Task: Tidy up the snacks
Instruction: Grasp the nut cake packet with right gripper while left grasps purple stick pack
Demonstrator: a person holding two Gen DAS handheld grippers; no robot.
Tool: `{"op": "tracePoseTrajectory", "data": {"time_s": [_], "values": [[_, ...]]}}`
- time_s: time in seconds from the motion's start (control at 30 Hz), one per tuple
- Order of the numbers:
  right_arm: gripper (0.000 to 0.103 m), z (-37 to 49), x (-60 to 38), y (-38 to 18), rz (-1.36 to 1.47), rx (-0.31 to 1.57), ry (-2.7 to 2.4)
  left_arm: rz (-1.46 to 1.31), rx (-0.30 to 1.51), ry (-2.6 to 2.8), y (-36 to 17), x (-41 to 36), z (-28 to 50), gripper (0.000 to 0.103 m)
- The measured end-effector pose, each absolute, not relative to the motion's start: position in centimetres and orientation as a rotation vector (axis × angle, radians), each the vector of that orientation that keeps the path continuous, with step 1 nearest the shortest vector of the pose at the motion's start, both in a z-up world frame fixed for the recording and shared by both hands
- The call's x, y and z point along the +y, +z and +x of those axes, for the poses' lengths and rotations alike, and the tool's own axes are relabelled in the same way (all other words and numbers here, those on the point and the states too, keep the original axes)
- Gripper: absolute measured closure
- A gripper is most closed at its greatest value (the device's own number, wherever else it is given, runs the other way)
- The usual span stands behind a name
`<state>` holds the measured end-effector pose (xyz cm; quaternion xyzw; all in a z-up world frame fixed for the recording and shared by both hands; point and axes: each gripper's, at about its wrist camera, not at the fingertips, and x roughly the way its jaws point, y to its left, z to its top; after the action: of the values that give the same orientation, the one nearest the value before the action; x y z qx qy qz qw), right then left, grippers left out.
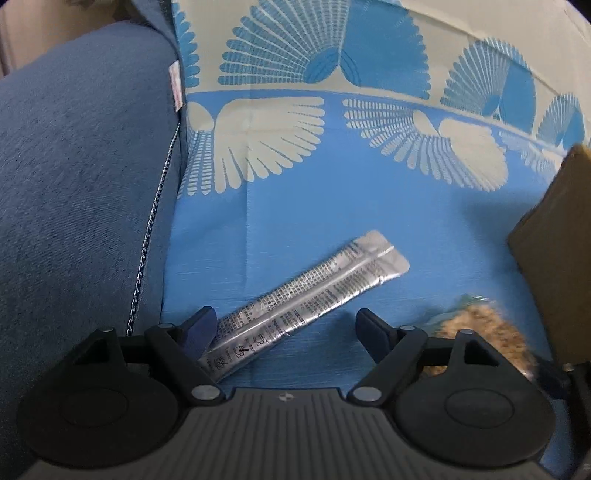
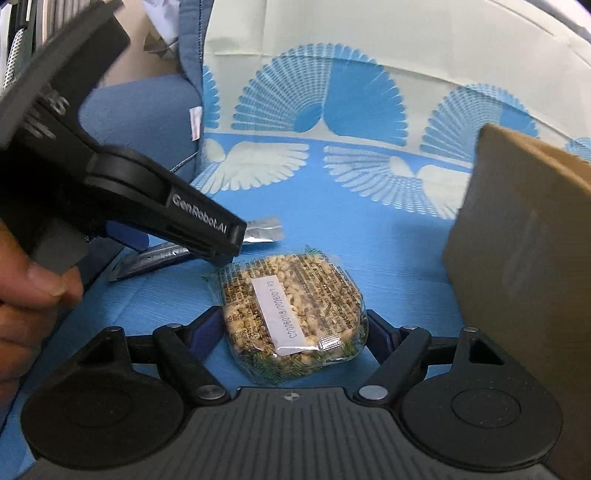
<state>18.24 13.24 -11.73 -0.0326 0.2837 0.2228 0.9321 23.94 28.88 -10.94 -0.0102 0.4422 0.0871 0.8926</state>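
You are working over a light blue woven cloth printed with cream and blue fan shapes, spread flat, its far part turning cream. To your left a dusty blue upholstered cushion lies against the cloth's edge, trimmed with twisted blue-and-white cord and a small pinkish sewn-in label. Light falls soft and even.

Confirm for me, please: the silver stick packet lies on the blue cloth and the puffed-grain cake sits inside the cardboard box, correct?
Not quite. The silver stick packet lies on the blue cloth, but the puffed-grain cake also lies on the cloth, beside the cardboard box, as the right wrist view shows.
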Motion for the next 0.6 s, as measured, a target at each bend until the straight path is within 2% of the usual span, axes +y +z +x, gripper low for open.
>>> {"op": "tracePoseTrajectory", "data": {"time_s": [0.07, 0.13, 0.17, 0.23, 0.6], "values": [[0.022, 17.8, 12.9, -11.5, -0.071, 0.578, 0.456, 0.017, 0.908, 0.191, -10.9, 28.6, 23.8, 0.032], [0.022, 17.6, 12.6, -11.2, -0.072, 0.588, 0.454, 0.001, 0.899, 0.199, -10.5, 28.8, 23.5, 0.064], [0.022, 17.6, 12.4, -11.2, -0.065, 0.604, 0.460, -0.017, 0.899, 0.207, -10.3, 29.1, 23.3, 0.071], [0.022, 17.5, 11.9, -11.1, -0.056, 0.635, 0.468, -0.045, 0.899, 0.215, -9.9, 29.5, 22.8, 0.093], [0.022, 12.0, 9.9, -7.0, -0.149, 0.665, 0.650, -0.282, 0.872, 0.200, -5.9, 29.7, 16.0, 0.095]]}}
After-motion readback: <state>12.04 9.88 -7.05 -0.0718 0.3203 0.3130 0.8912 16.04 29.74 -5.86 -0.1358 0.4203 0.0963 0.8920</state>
